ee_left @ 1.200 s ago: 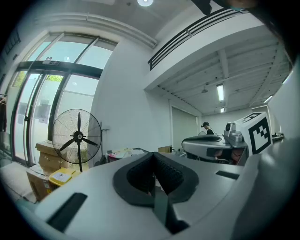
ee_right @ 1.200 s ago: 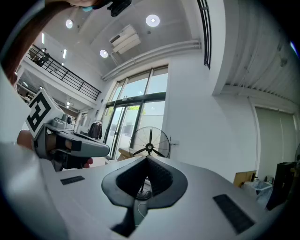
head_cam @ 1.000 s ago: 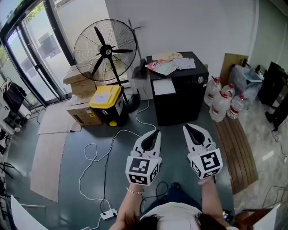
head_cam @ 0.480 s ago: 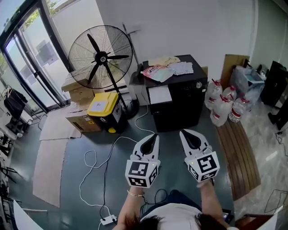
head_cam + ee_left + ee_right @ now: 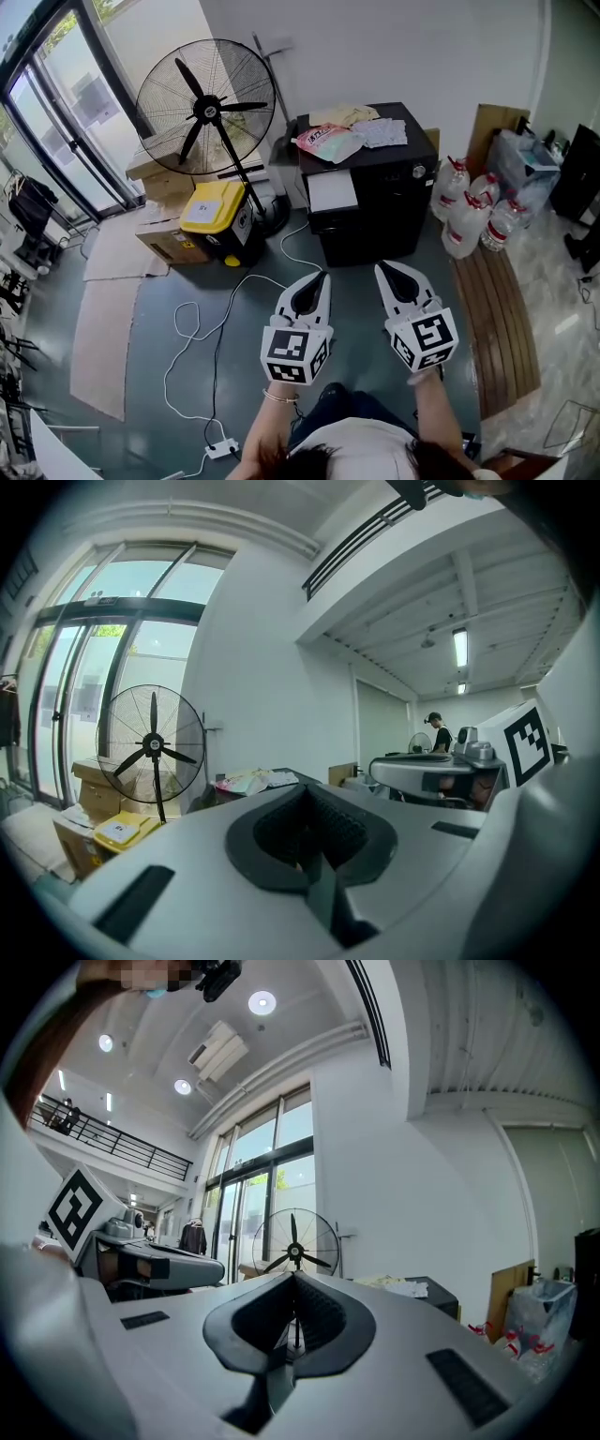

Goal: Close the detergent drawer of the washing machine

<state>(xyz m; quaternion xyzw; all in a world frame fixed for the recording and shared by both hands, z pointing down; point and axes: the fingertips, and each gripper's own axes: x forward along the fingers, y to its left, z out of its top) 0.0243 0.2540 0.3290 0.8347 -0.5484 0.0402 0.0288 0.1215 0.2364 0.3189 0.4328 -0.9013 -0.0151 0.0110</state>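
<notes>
Ahead of me on the left, a big pedestal fan (image 5: 204, 105) stands near the glass doors (image 5: 70, 112). A yellow-lidded box (image 5: 218, 208) sits by its base, just beside some cardboard boxes (image 5: 161, 239). A white cable (image 5: 228, 305) loops across the floor to a power strip (image 5: 223, 448). On my right, water jugs (image 5: 466, 216) cluster near a slatted wooden board (image 5: 494, 319).

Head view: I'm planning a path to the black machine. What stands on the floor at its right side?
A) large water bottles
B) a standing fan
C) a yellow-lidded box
A: the large water bottles cluster right of the black machine; the standing fan and yellow-lidded box stand left of it.
</notes>
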